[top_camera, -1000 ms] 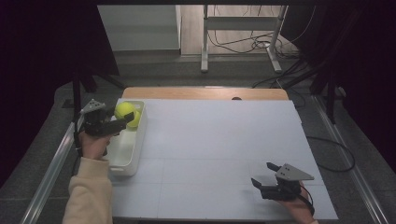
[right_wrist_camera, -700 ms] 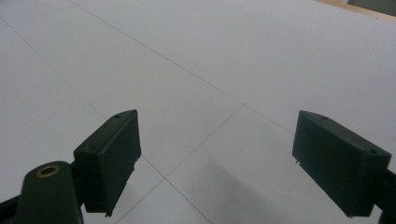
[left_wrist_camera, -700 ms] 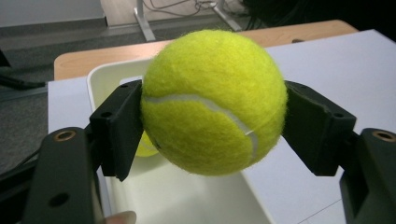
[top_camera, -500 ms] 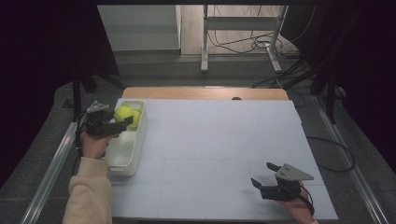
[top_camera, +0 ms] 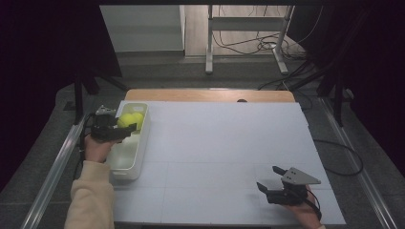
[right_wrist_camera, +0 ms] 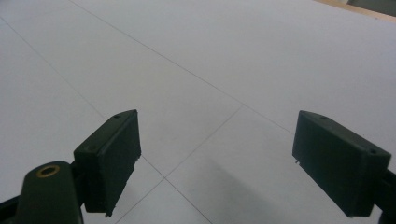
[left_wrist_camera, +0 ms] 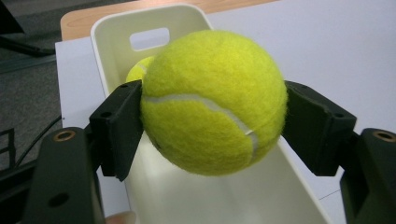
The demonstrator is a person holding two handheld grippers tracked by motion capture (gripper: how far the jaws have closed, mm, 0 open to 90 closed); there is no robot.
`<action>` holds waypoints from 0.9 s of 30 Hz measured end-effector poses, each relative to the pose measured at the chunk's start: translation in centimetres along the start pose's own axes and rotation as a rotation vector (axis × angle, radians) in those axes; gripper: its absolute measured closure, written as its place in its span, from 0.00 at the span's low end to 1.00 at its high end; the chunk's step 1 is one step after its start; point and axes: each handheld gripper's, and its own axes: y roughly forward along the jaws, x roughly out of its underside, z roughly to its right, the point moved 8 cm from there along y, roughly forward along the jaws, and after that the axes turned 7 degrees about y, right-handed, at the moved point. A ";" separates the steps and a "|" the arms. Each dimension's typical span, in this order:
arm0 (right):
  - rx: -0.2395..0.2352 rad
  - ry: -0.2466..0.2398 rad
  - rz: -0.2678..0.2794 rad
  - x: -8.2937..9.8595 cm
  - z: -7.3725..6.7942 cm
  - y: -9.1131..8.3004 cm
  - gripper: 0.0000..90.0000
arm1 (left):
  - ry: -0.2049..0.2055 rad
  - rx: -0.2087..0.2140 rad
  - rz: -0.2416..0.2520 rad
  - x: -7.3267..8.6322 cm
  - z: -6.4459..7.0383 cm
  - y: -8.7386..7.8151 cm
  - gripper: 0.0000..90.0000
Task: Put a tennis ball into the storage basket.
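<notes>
The bench (top_camera: 229, 143) carries a white bin (top_camera: 125, 164) along its left edge, long axis running away from the person. The left gripper (left_wrist_camera: 212, 116) holds its jaws pinching a tennis ball (left_wrist_camera: 212, 100) above the bin's far end, probably for release beside a second ball (left_wrist_camera: 137, 70) already inside. The right gripper (top_camera: 279, 183) rests near the front right, jaws spread, holding nothing. No legible markings.

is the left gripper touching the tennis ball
Touching. The left gripper view shows the left gripper with both jaws pressed against the sides of the tennis ball.
</notes>
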 end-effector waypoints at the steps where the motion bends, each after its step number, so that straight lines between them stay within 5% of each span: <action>1: 0.000 0.000 0.000 0.0 0.0 0.0 0.18 | 0.001 -0.002 -0.004 0.0 0.0 0.0 0.29; 22: 0.000 0.000 0.001 0.0 0.0 0.0 0.18 | -0.003 -0.010 -0.028 0.4 -0.2 0.4 0.28; 27: -0.001 0.003 0.003 0.0 0.0 0.0 0.18 | -0.022 -0.031 0.028 -0.3 -0.2 -0.2 0.17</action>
